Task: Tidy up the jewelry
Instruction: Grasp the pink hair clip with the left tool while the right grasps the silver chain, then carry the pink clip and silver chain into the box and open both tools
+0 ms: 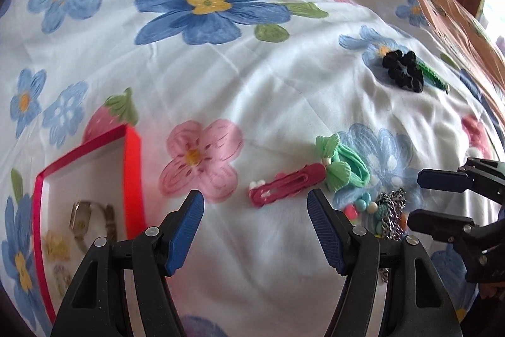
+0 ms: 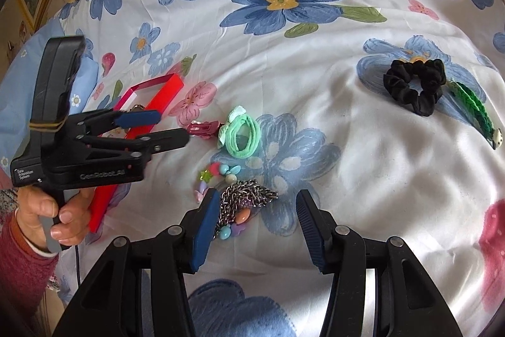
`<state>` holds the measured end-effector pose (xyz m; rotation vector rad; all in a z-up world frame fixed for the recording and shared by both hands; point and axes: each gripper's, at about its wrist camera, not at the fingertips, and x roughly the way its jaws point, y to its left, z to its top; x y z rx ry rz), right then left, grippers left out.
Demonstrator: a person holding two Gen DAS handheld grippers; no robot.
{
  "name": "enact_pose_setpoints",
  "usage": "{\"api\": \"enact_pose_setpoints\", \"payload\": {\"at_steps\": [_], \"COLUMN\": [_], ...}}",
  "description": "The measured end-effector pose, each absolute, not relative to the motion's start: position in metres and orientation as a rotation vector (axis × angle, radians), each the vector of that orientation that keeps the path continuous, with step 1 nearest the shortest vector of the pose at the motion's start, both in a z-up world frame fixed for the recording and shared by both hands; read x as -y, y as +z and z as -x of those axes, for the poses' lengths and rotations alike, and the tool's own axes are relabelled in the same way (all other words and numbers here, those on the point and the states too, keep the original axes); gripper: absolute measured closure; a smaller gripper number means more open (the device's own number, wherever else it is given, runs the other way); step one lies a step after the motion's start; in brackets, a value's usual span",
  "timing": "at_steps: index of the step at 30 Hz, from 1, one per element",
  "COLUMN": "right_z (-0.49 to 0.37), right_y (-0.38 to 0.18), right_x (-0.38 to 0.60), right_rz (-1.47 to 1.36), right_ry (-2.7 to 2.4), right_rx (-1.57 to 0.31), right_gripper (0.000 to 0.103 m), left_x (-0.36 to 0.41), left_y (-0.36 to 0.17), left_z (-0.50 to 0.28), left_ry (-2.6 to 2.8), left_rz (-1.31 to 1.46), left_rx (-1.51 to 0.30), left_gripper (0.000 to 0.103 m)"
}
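Now both tongs are hanging empty over the jewelry, choosing a piece.

Nearest, the right gripper [image 2: 255,226] is gaping about halfway above the chain [image 2: 243,198] and beads [image 2: 221,172]; it should drop straight and pinch the chain's bunched middle. The left gripper [image 1: 255,207], open wider and holding nothing, is facing the pink clip [image 1: 284,183]; farther off, the red box [image 1: 132,172] is waiting beside it, already holding a watch [image 1: 85,220].

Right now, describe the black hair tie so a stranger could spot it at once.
Start from the white floral bedsheet and find the pale blue printed flower on its right side. On that flower lies the ruffled black fabric scrunchie, touching a green braided band. It is the only black ring; the mint green hair tie sits farther left.
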<state>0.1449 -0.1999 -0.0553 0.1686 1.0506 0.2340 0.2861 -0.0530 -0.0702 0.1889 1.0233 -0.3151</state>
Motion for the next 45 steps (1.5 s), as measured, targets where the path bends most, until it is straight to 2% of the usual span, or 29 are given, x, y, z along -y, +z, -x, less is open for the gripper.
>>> {"api": "enact_pose_setpoints", "payload": {"at_steps": [4,6,8,9,10,11,15,16,19,45], "right_z": [-0.151,-0.153,-0.155,-0.155,-0.155,-0.156,-0.153,-0.153,-0.148,-0.126], "right_y": [-0.063,-0.066,-0.067,-0.068,-0.069,-0.07,-0.068,-0.067,-0.06,0.044], "right_x": [0.199,0.198,0.199,0.199,0.199,0.199,0.193,0.191,0.188,0.135], "right_rz": [-0.171,-0.172,-0.177,-0.179,-0.182,-0.182,-0.152,-0.149,-0.14,-0.115], "right_ry": [0.241,0.242,0.246,0.246,0.251,0.253,0.257,0.263,0.263,0.354], "right_rx": [-1.068,-1.071,-1.073,-1.075,-1.076,-1.079,-1.074,-1.07,-1.046,-0.791], "right_gripper": [0.052,0.055,0.064,0.066,0.072,0.077,0.085,0.093,0.097,0.097], "left_x": [0.066,0.07,0.071,0.071,0.07,0.07,0.065,0.064,0.055,-0.071], "left_y": [-0.088,-0.093,-0.093,-0.092,-0.092,-0.091,-0.087,-0.085,-0.076,0.01], "left_z": [-0.301,-0.304,-0.305,-0.305,-0.304,-0.303,-0.295,-0.292,-0.283,-0.13], "left_ry": [-0.363,-0.389,-0.408,-0.416,-0.417,-0.423,-0.426,-0.426,-0.418,-0.238], "left_rz": [-0.231,-0.23,-0.221,-0.217,-0.217,-0.214,-0.207,-0.202,-0.155,0.178], "left_rx": [-1.052,-1.063,-1.056,-1.055,-1.051,-1.05,-1.04,-1.037,-1.023,-0.852], "left_gripper": [0.037,0.053,0.065,0.069,0.079,0.081,0.081,0.081,0.082,0.082]}}
